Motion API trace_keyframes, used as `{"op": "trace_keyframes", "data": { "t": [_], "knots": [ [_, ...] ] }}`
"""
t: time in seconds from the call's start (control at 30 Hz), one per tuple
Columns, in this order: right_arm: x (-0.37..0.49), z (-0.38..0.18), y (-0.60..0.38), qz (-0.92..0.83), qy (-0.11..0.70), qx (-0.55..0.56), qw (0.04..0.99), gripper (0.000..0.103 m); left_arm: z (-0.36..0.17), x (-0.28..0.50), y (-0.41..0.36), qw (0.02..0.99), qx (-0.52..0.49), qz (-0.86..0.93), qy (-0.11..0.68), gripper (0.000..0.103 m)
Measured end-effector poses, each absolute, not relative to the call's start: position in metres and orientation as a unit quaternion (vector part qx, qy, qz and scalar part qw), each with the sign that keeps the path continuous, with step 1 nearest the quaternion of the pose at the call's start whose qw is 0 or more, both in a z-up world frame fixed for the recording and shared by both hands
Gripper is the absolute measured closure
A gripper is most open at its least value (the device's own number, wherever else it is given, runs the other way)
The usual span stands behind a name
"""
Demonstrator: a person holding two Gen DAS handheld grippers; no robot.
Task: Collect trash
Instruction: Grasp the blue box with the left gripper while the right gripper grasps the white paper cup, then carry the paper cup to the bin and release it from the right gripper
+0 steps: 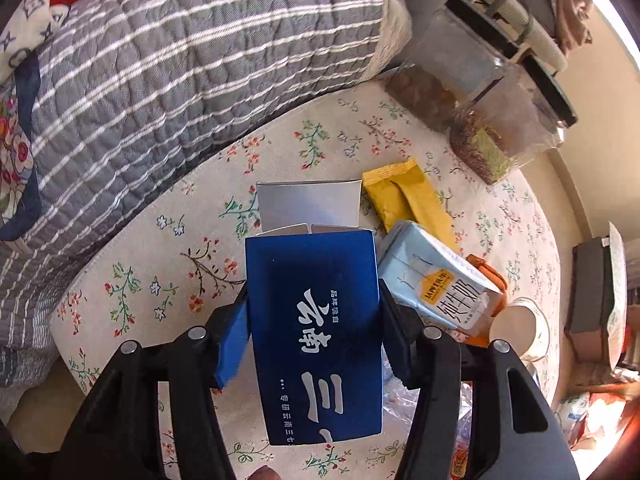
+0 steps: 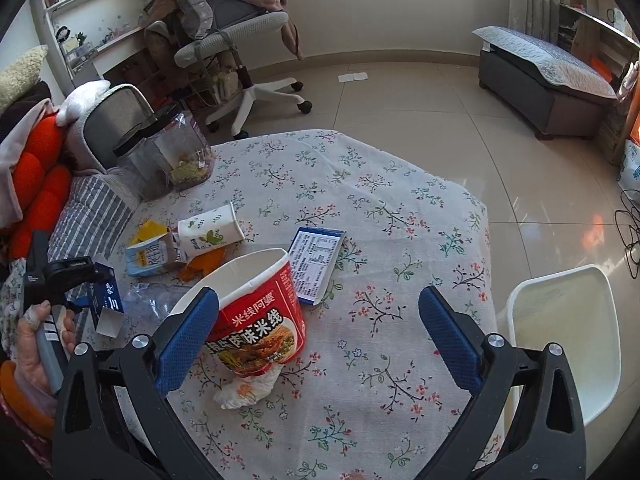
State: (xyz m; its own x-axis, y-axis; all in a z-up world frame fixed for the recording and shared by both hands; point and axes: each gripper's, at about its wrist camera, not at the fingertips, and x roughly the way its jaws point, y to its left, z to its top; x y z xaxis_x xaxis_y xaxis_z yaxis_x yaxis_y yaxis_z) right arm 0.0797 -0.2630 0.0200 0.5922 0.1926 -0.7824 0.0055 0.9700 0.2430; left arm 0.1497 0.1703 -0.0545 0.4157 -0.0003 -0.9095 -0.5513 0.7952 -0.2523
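My left gripper is shut on a dark blue carton with white lettering, its top flap open, held above the floral tablecloth. The right wrist view shows that carton at the table's left edge, with a hand on the handle. My right gripper stands open over the table with nothing between its fingers. A red noodle cup leans beside its left finger, on a crumpled tissue. Also lying on the table are a flat blue-and-white box, a paper cup, a milk carton and a yellow wrapper.
Clear jars stand at the table's far left corner. A striped grey quilt borders the table. Crinkled clear plastic lies near the blue carton. A white plastic tub sits off the table's right edge. An office chair stands on the tiled floor beyond.
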Motion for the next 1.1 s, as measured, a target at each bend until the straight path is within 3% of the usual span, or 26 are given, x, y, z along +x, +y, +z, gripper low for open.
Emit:
{"op": "trace_keyframes", "data": {
  "t": [0.07, 0.3, 0.53, 0.73, 1.0, 1.1],
  "knots": [
    [0.096, 0.024, -0.245, 0.081, 0.461, 0.085, 0.879, 0.007, -0.038, 0.148, 0.162, 0.819, -0.256, 0.14, 0.495, 0.046],
    [0.139, 0.045, -0.168, 0.159, 0.431, -0.192, 0.867, 0.008, 0.003, 0.145, 0.143, 0.86, -0.221, 0.079, 0.454, 0.046],
    [0.194, 0.012, -0.098, 0.255, 0.471, -0.357, 0.765, 0.024, 0.005, 0.145, 0.151, 0.852, -0.255, 0.057, 0.454, 0.046],
    [0.205, -0.019, -0.063, 0.305, 0.468, -0.432, 0.708, 0.029, -0.001, 0.149, 0.154, 0.849, -0.25, 0.073, 0.46, 0.046],
    [0.222, -0.051, -0.043, 0.326, 0.476, -0.455, 0.679, 0.046, -0.008, 0.159, 0.155, 0.841, -0.256, 0.066, 0.472, 0.046],
    [0.219, -0.063, -0.038, 0.329, 0.47, -0.474, 0.668, 0.045, -0.01, 0.16, 0.159, 0.836, -0.265, 0.063, 0.477, 0.046]
  ]
}}
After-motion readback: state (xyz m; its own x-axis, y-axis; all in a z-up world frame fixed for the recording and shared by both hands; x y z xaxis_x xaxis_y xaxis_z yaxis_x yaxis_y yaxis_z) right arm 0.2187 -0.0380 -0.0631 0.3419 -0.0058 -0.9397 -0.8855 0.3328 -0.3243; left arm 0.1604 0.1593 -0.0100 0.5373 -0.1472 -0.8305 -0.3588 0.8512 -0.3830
